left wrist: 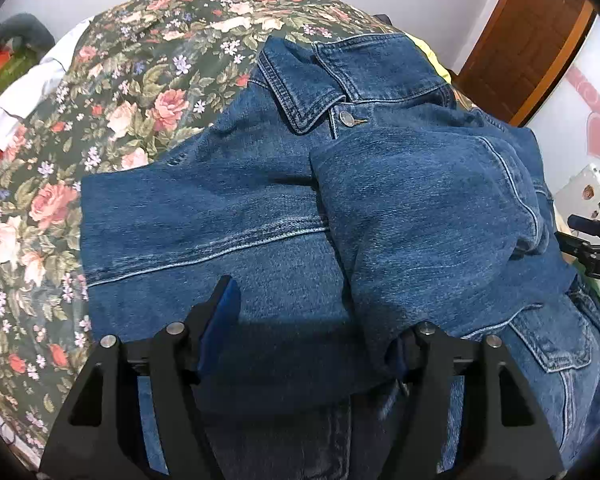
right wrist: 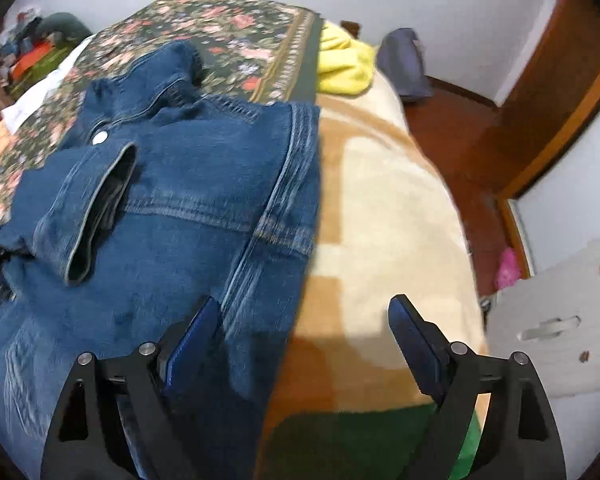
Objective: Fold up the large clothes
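A blue denim jacket (left wrist: 260,208) lies on the bed, collar away from me, with both sleeves folded across its body. My left gripper (left wrist: 316,320) is open low over the jacket's near part; its right finger is partly hidden under the folded sleeve (left wrist: 420,208). In the right wrist view the jacket (right wrist: 188,208) lies left of centre, a sleeve cuff (right wrist: 88,208) resting on top. My right gripper (right wrist: 304,320) is open and empty, straddling the jacket's right edge, its left finger over denim and its right finger over the blanket.
A dark floral bedspread (left wrist: 132,92) covers the bed's left part, a cream and tan blanket (right wrist: 380,208) the right. A yellow cloth (right wrist: 344,64) lies at the far end. A wooden door (right wrist: 540,112) and a white cabinet (right wrist: 560,320) stand to the right.
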A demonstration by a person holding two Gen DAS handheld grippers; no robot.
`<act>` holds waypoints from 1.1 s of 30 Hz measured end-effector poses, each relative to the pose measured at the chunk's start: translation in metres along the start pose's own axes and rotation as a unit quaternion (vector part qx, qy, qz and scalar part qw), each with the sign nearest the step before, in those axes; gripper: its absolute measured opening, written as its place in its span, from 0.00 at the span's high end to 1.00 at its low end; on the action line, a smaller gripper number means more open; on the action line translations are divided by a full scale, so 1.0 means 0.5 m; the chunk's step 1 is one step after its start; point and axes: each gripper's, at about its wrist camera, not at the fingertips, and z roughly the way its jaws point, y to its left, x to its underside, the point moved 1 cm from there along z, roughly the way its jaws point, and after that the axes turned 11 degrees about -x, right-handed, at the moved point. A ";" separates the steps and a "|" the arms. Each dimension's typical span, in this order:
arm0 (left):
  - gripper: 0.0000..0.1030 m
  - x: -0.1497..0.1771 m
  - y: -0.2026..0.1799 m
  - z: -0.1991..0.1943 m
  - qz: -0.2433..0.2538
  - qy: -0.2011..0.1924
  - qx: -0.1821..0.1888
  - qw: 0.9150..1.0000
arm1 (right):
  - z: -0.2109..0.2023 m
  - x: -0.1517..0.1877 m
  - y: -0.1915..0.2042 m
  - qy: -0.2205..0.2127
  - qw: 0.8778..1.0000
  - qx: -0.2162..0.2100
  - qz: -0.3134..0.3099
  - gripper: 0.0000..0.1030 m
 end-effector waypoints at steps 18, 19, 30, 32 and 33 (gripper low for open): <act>0.21 -0.070 -0.219 -0.100 0.157 -0.055 -0.006 0.986 | -0.115 -0.010 0.020 -0.064 0.990 -0.112 0.052 0.17; 0.21 -0.076 -0.237 -0.091 0.160 -0.048 0.000 0.986 | -0.120 -0.011 0.024 -0.068 0.990 -0.113 0.050 0.17; 0.46 -0.103 -0.347 -0.004 0.171 -0.024 0.014 0.985 | -0.126 0.013 -0.016 -0.071 0.985 -0.131 0.088 0.16; 0.53 -0.112 -0.328 -0.005 0.150 -0.023 0.023 0.988 | -0.122 0.017 -0.029 -0.068 0.983 -0.138 0.101 0.16; 0.58 -0.115 -0.319 -0.005 0.142 -0.022 0.032 0.989 | -0.121 0.019 -0.034 -0.067 0.982 -0.140 0.105 0.16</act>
